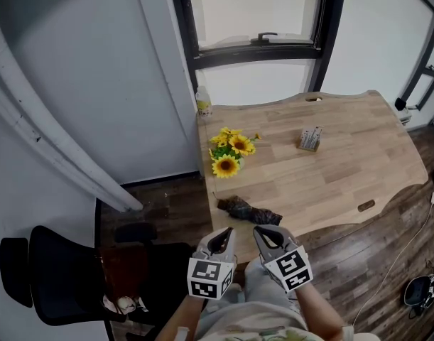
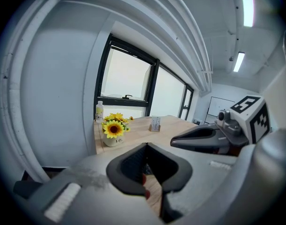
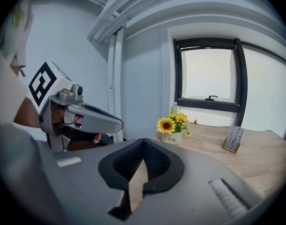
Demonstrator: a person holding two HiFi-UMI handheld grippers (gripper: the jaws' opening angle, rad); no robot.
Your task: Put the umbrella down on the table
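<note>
Left tongs [image 1: 227, 233] and right tongs [image 1: 260, 231] hover closed, empty.

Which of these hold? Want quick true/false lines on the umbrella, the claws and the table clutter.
1. The umbrella lies on the table, held by neither the left claw nor the right claw. True.
2. The right claw gapes open. False: it is shut and empty.
3. A bottle stands at the table's corner behind the sunflowers. True.
4. The sunflowers stand at the table's right end. False: they are near its left edge in the head view.
</note>
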